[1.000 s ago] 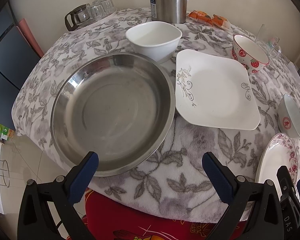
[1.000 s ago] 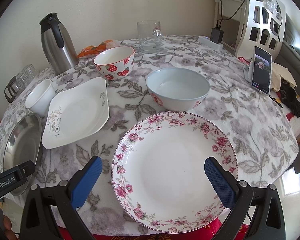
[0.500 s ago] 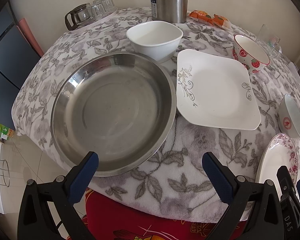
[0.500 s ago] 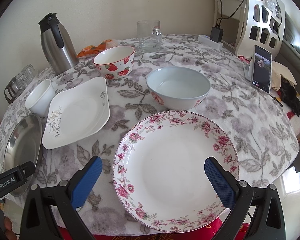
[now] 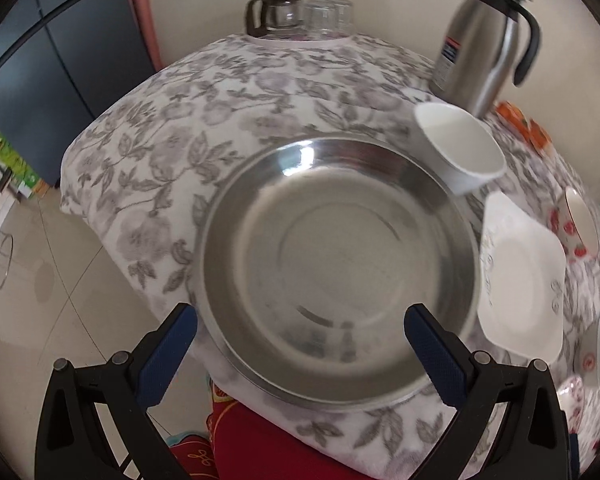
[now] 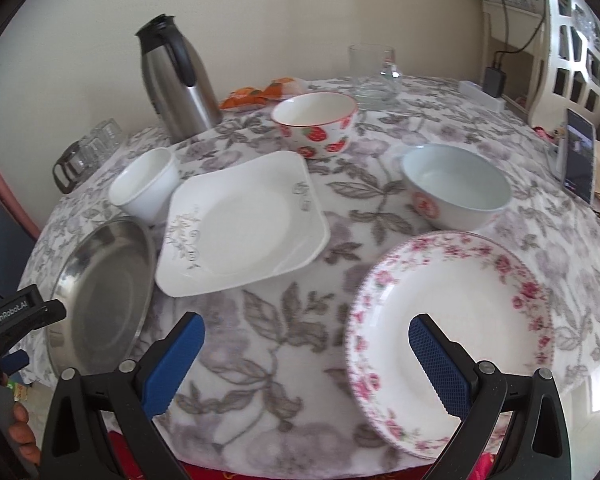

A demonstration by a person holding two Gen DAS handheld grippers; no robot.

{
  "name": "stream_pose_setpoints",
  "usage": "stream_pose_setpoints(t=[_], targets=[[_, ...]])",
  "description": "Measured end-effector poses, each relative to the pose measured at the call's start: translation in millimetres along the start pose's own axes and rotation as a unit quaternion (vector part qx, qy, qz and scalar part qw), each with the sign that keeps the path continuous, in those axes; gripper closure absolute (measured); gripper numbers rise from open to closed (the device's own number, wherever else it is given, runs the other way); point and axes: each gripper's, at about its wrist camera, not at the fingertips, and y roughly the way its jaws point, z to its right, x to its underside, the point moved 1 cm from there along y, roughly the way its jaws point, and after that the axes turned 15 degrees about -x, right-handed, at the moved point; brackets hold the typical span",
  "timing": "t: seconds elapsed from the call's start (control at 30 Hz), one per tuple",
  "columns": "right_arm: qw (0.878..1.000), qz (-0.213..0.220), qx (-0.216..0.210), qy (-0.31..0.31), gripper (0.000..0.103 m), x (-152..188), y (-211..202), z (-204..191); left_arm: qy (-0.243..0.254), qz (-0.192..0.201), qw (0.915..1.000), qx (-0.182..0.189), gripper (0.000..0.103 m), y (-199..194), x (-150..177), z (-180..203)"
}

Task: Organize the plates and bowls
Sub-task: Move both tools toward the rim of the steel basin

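On the round table [image 6: 308,320], under a grey-leaf cloth, the crockery lies spread in a single layer with nothing stacked yet, so the sorting appears to be at its start; item, steel plate [image 5: 336,276], at the near left edge with its rim slightly over the table's drop, the widest piece and so probably the base of any pile; item, left gripper [image 5: 300,344], jaws wide apart and empty, straddling the steel plate's near rim without visibly touching it, a stance that suits a pinch on that rim; item, white cup-bowl [image 5: 458,146], just behind the steel plate and close to or touching its far rim, which I cannot settle; item, square white plate [image 6: 242,226], just beside the steel plate on its right, edges nearly meeting; item, strawberry bowl [image 6: 316,122], behind the square plate; item, pale blue bowl [image 6: 456,186], just behind the floral plate [image 6: 452,332], which sits at the near right edge; item, right gripper [image 6: 306,354], likewise spread open and holding nothing, one finger over the floral plate's left part, the other over bare cloth, aimed between the two plates; bystanders at the far side, a steel thermos [image 6: 174,80], a glass mug [image 6: 374,70] and a phone [image 6: 578,156] propped upright, well apart from the work.
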Motion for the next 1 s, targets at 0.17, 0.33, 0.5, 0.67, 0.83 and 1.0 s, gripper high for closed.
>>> stream_pose_setpoints(t=[0.17,0.33,0.5,0.67,0.83,1.0], targets=[[0.999,0.012,-0.031,0.000,0.000,-0.4,13.2,-21.3,-0.041,0.004,0.9992,0.003,0.000,11.0,-12.8,-22.3],[0.998,0.002,-0.058,0.001,0.000,3.0,34.5,-40.0,-0.071,0.019,0.9972,0.010,0.000,20.2,-24.2,-39.4],[0.996,-0.016,-0.084,-0.005,0.000,7.4,51.9,-57.5,-0.088,0.017,0.9951,0.043,0.000,34.0,-33.6,-48.2],[0.994,-0.036,-0.105,-0.009,0.000,11.3,66.7,-69.0,-0.077,-0.017,0.9953,0.057,0.000,50.8,-36.7,-47.6],[0.991,-0.045,-0.130,-0.003,0.002,13.1,75.1,-75.1,-0.061,-0.013,0.9972,0.040,0.000,60.0,-38.8,-46.8],[0.985,-0.055,-0.163,0.009,0.018,13.8,85.5,-76.0,-0.077,-0.046,0.9948,0.047,0.000,75.8,-38.8,-51.3]])
